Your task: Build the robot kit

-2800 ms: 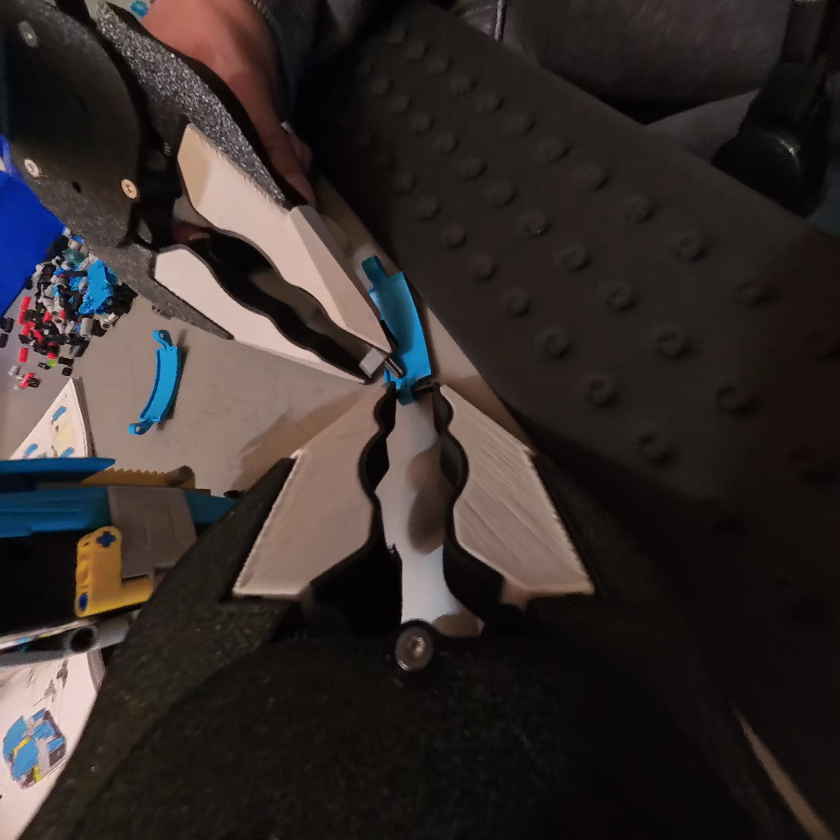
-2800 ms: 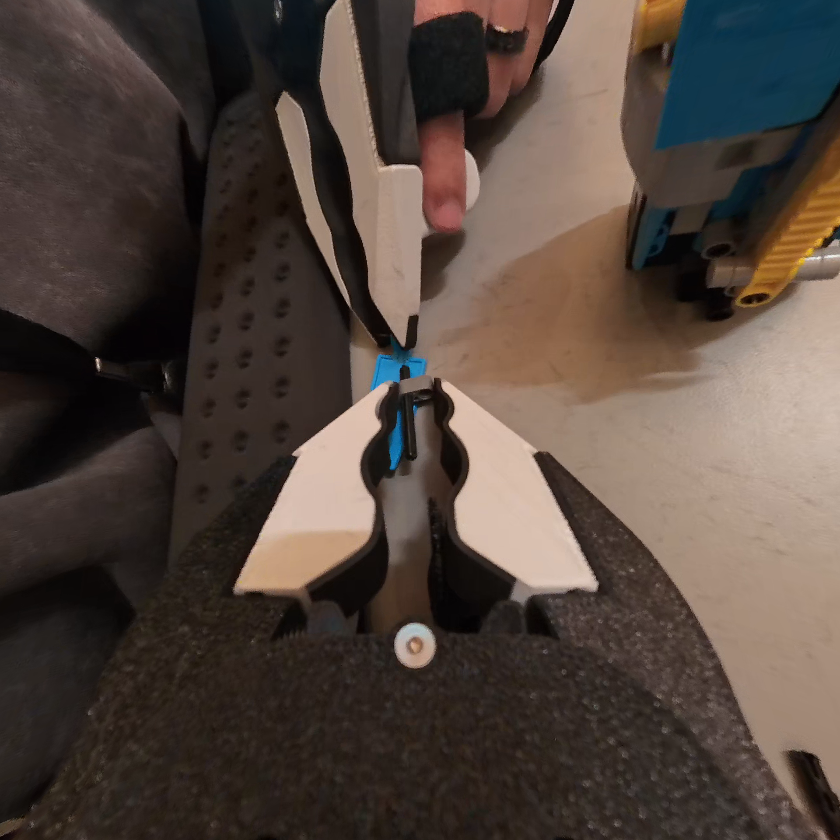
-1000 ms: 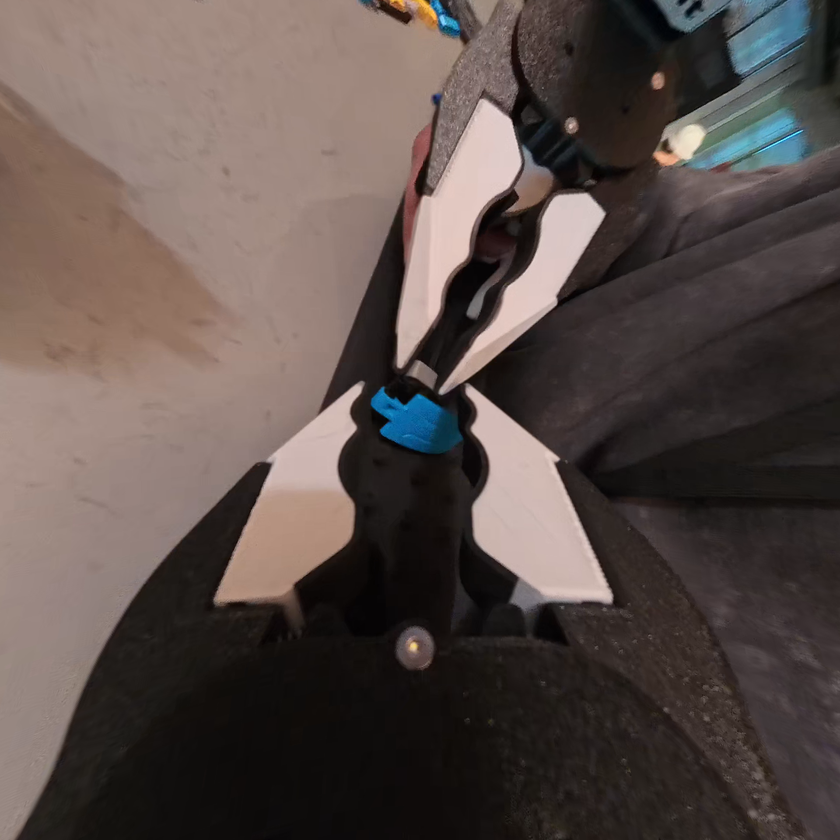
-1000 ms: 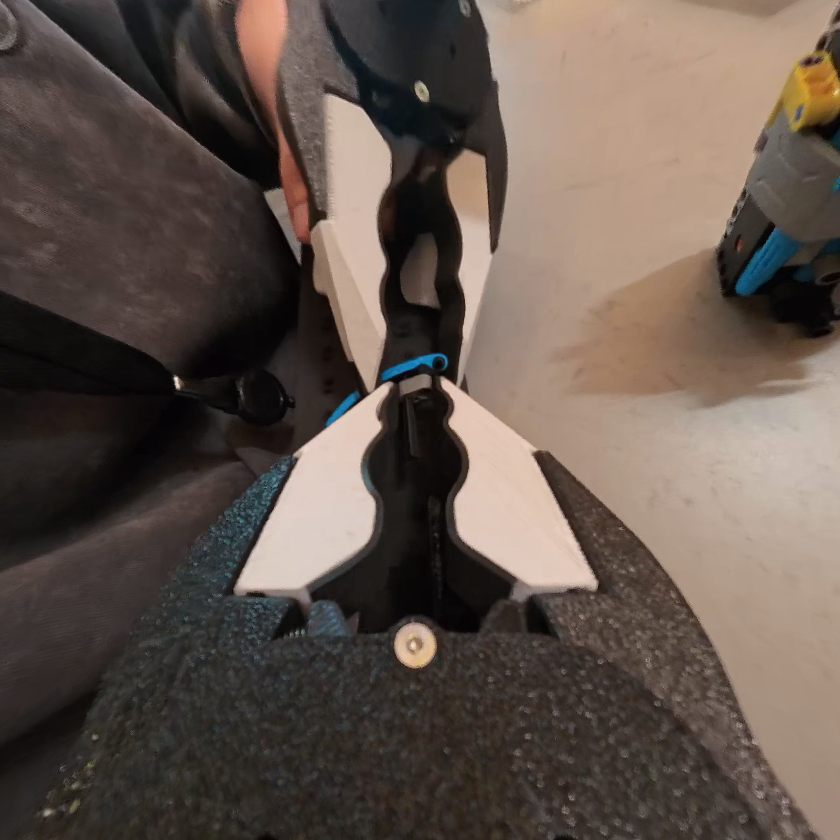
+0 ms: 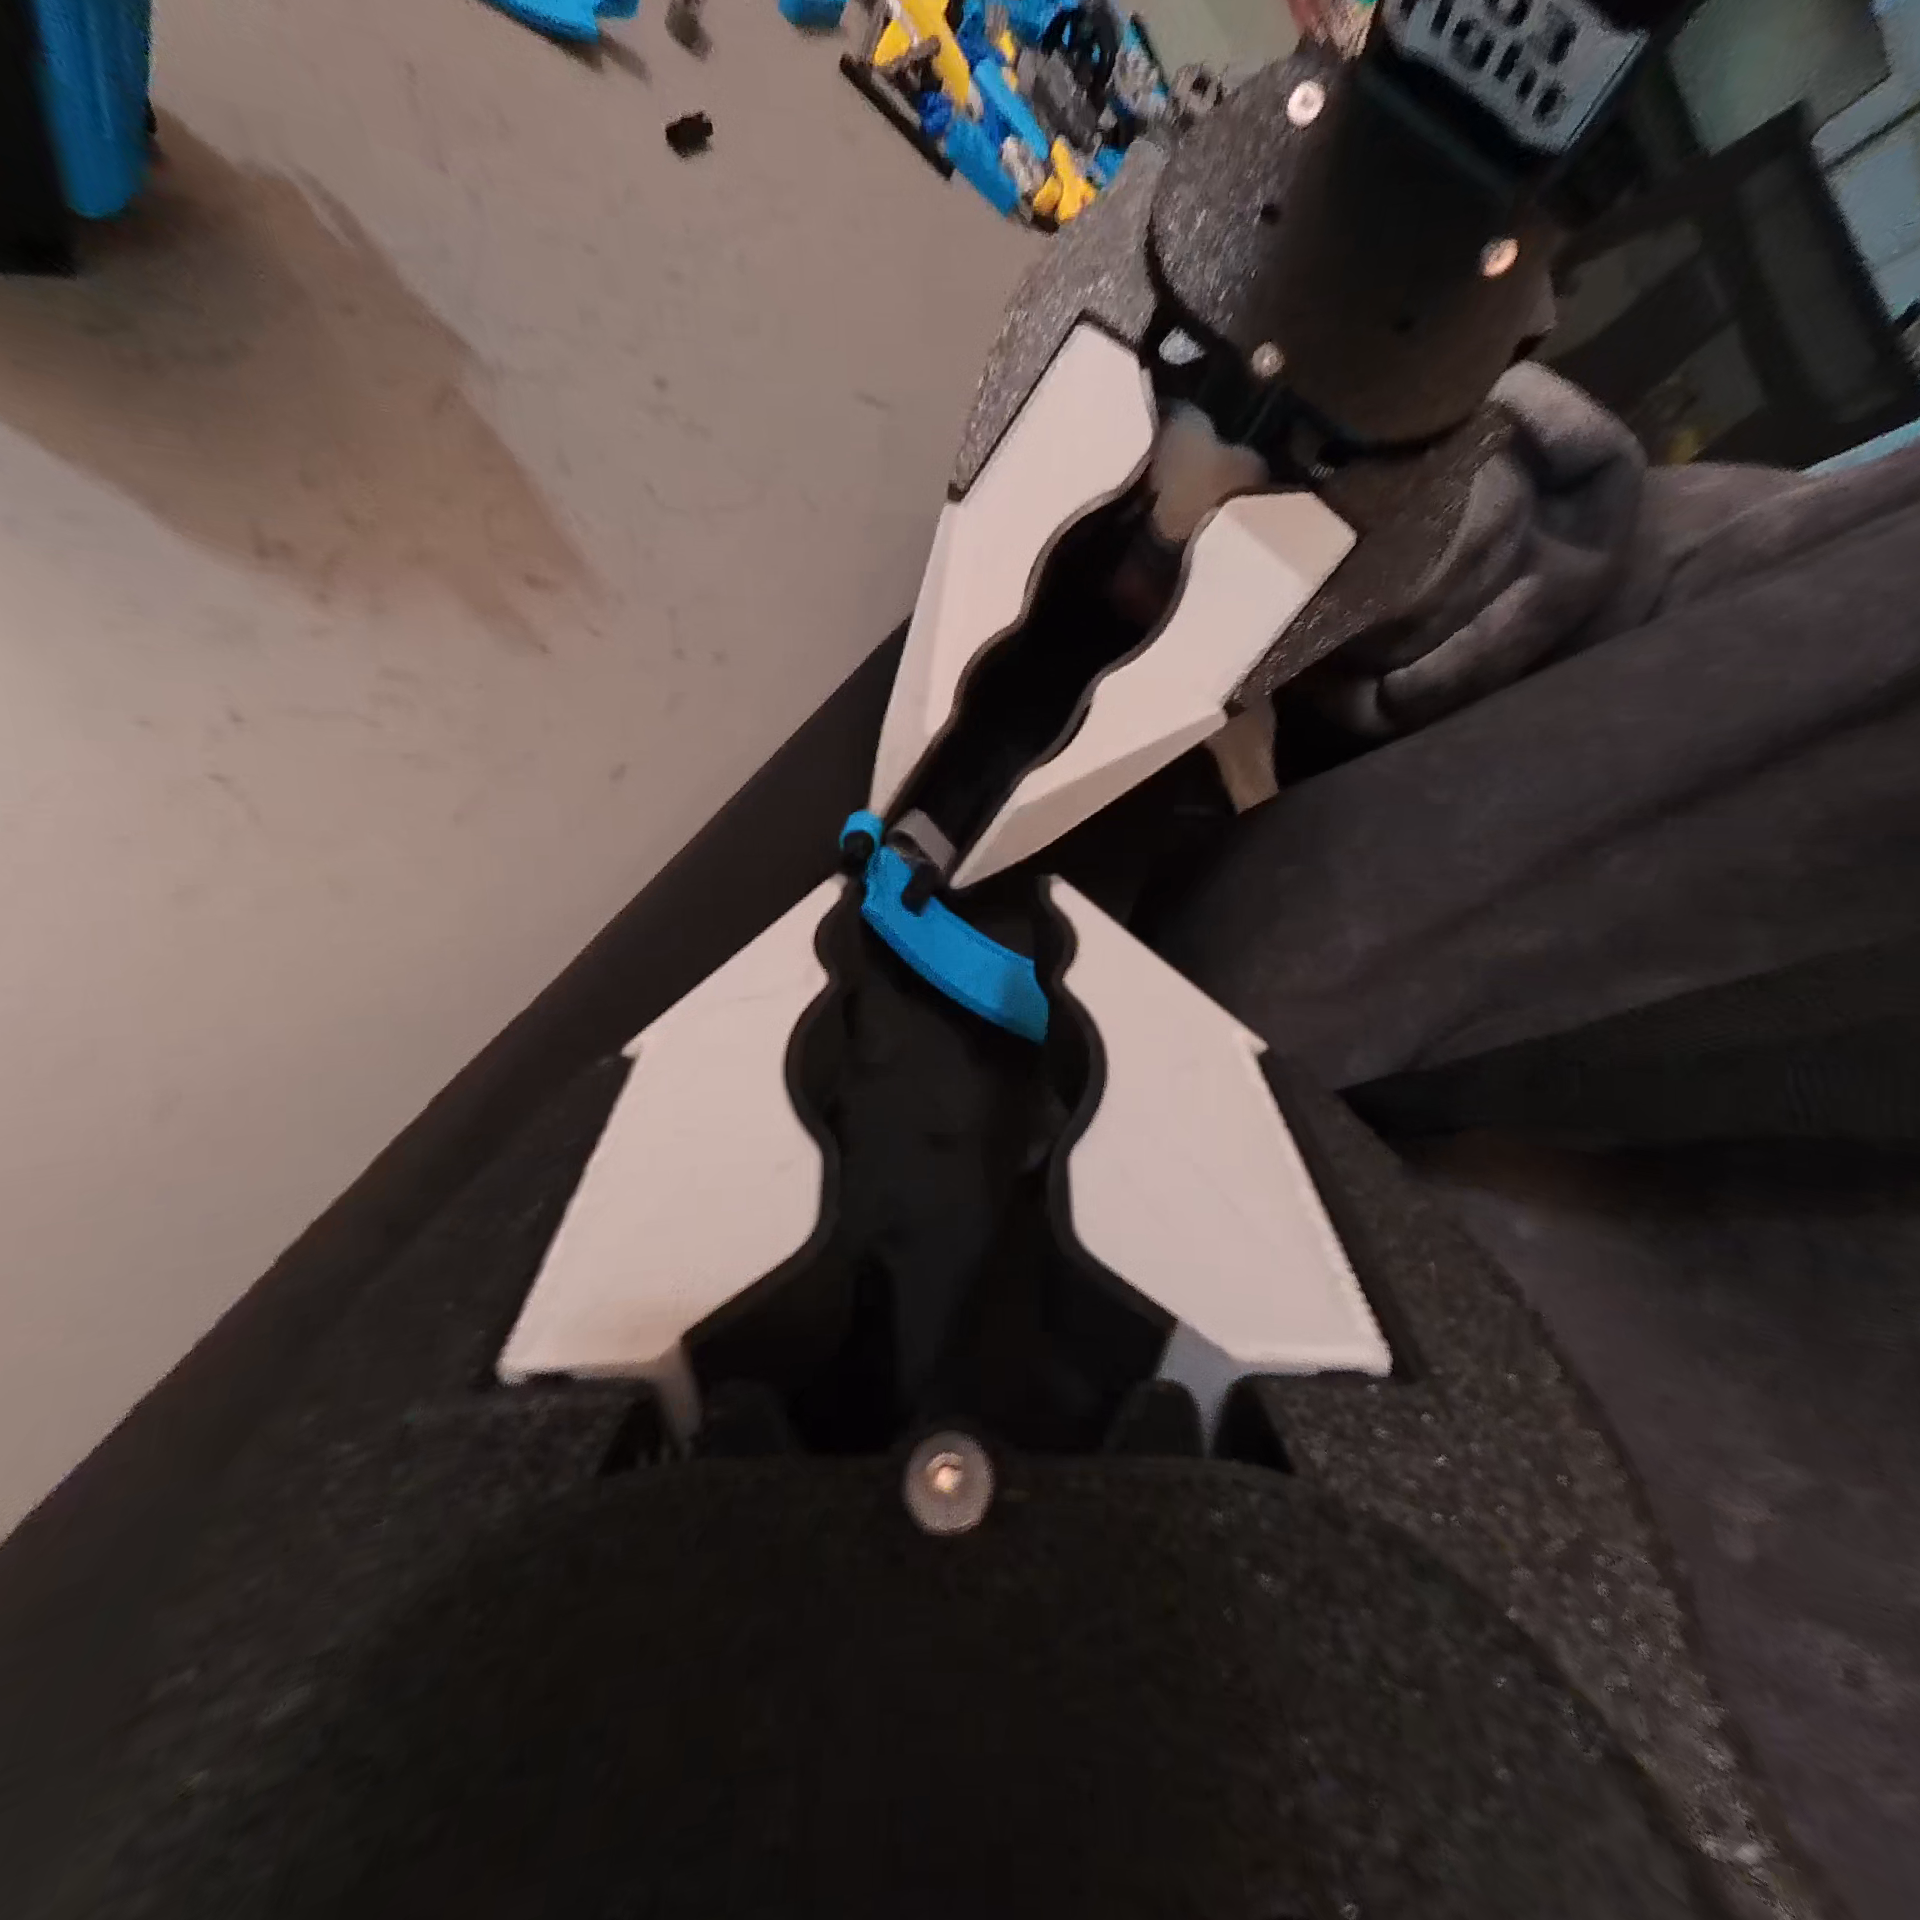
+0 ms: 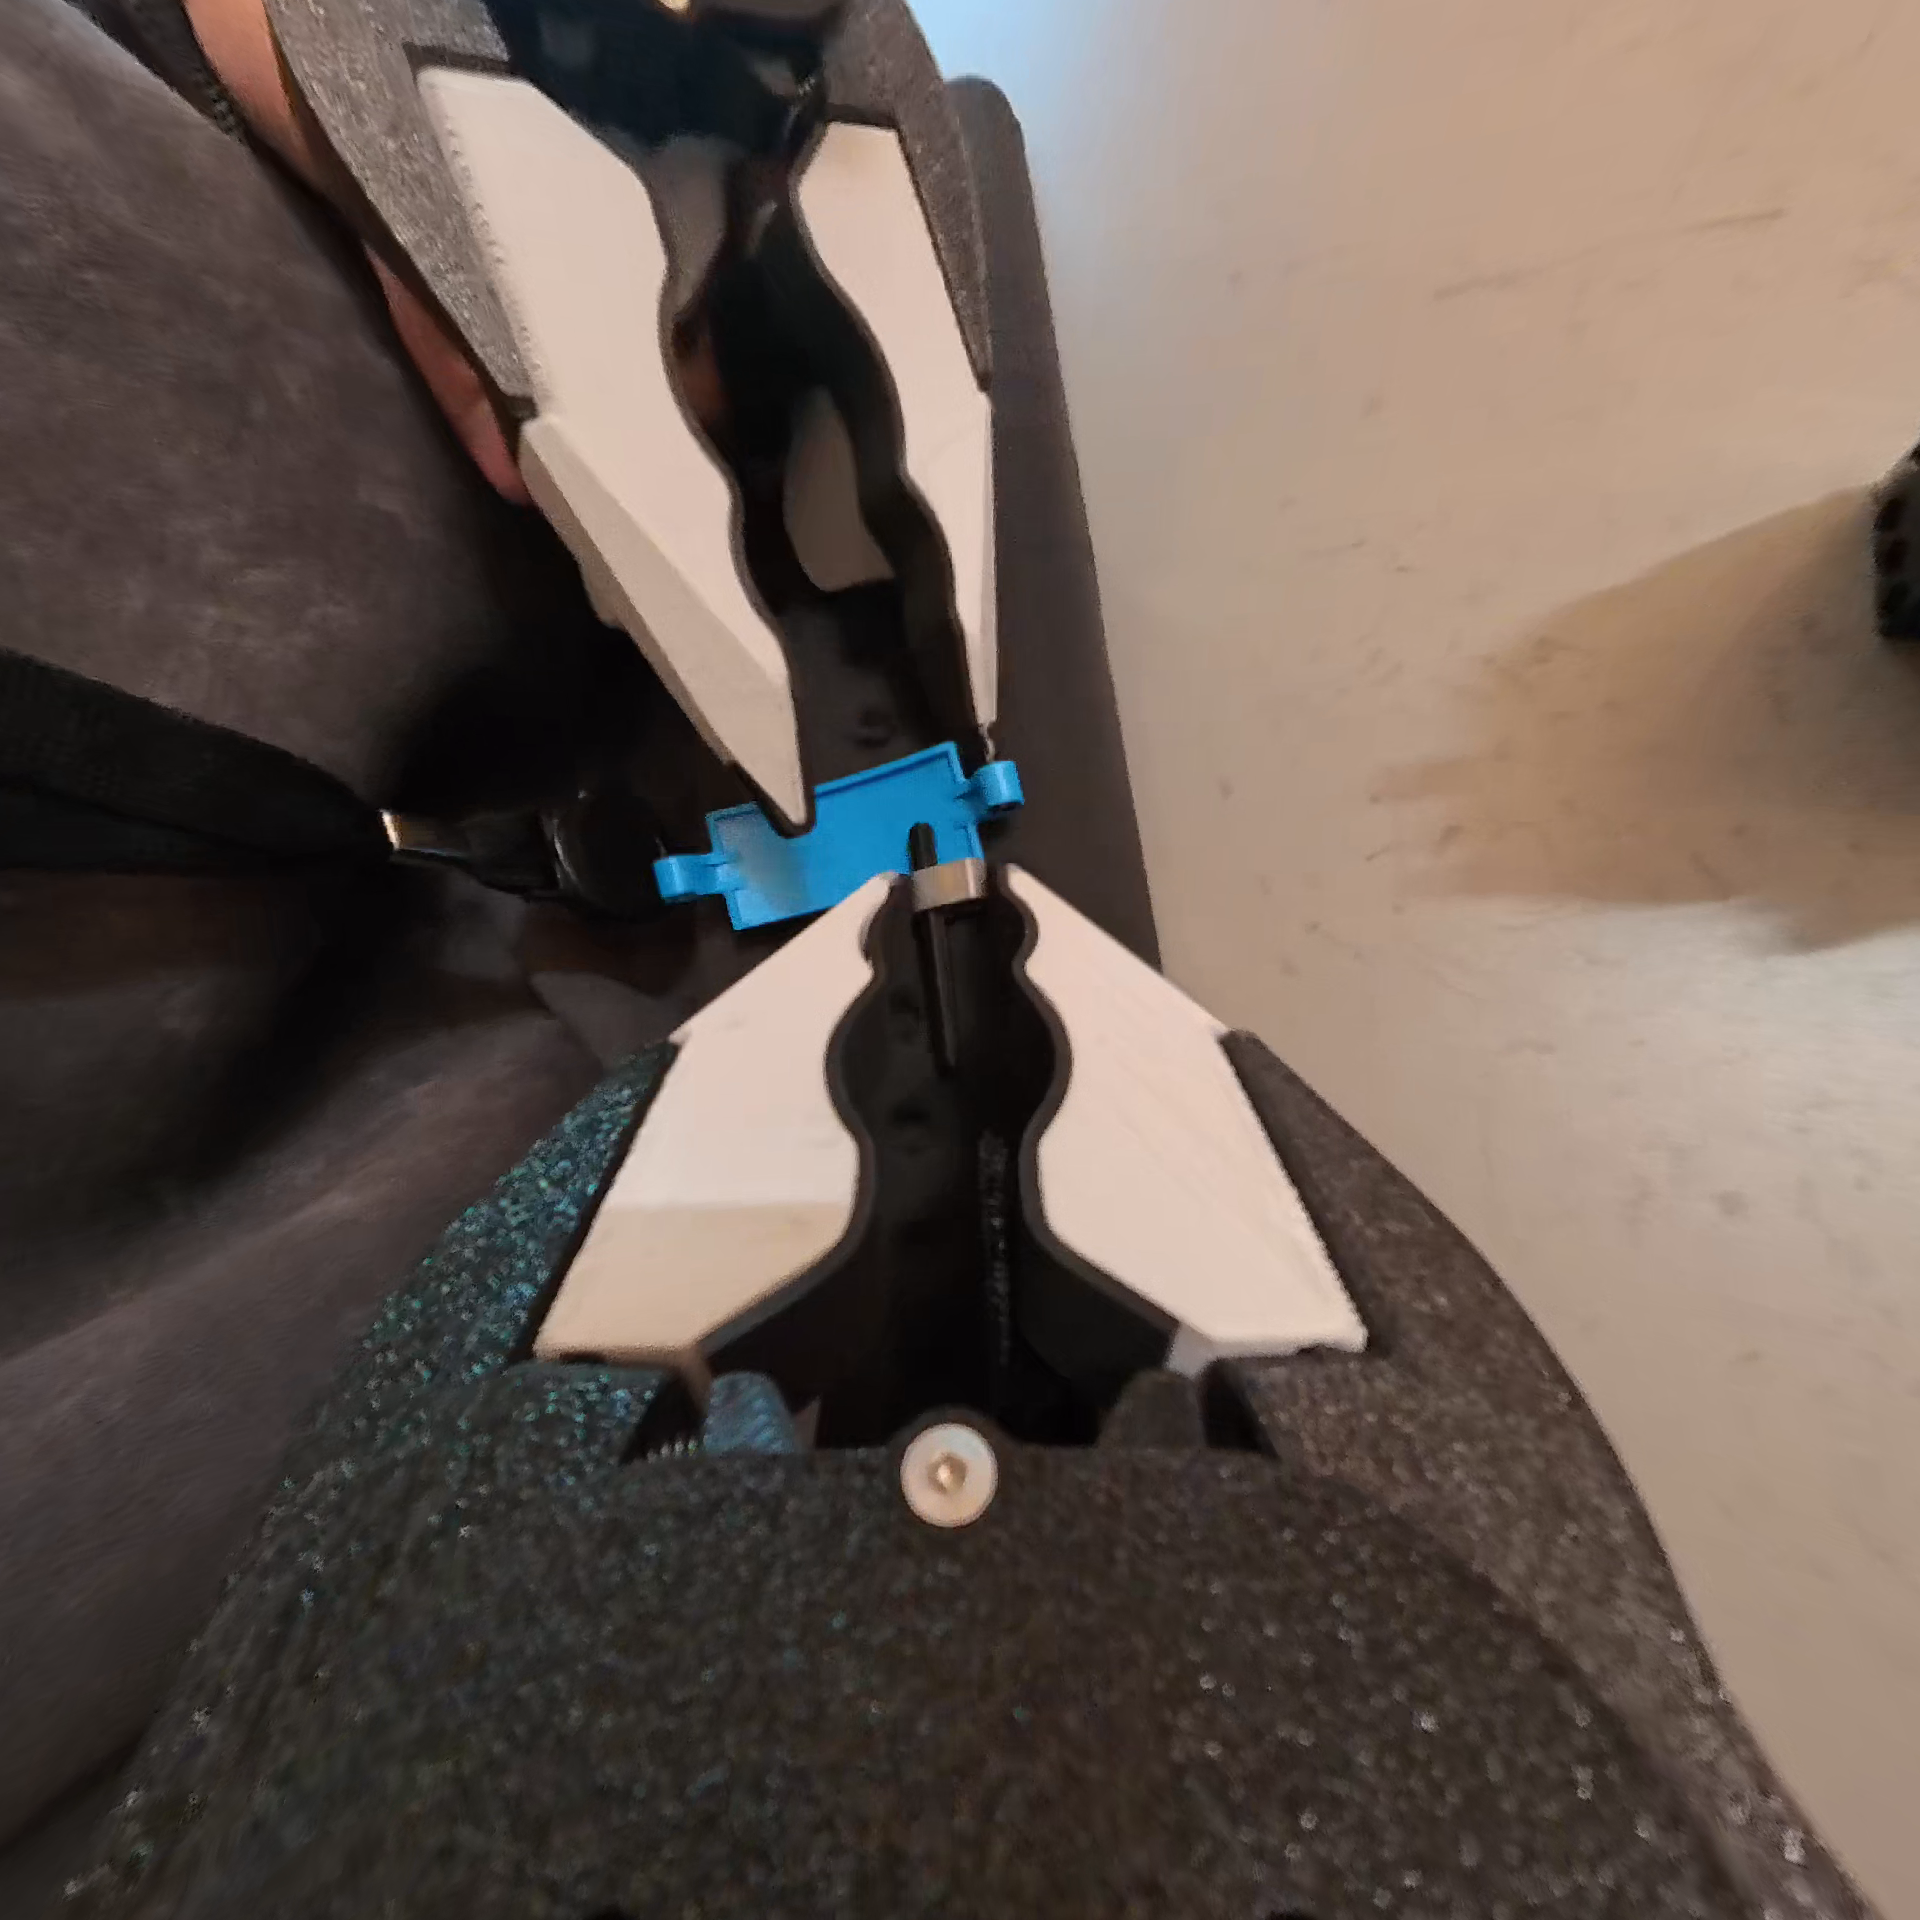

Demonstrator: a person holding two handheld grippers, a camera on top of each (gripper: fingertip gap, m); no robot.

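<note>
We've got the L gripper (image 5: 951, 914) pinched on a curved blue plastic piece (image 5: 951, 961), tips nearly closed. R gripper (image 6: 940, 883) is clamped on a thin black pin w/ grey collar (image 6: 943, 883), its far end touching the blue piece, just off the table edge (image 5: 644, 862). Blurry blue/yellow brick pile (image 5: 997, 94) far back on the table.

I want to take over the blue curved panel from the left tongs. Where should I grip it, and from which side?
Likely the bare pin-tab end of the blue curved panel, approached endwise from the dark-fabric side: the left tongs clamp its middle, and the black pin meets the other half.
</note>
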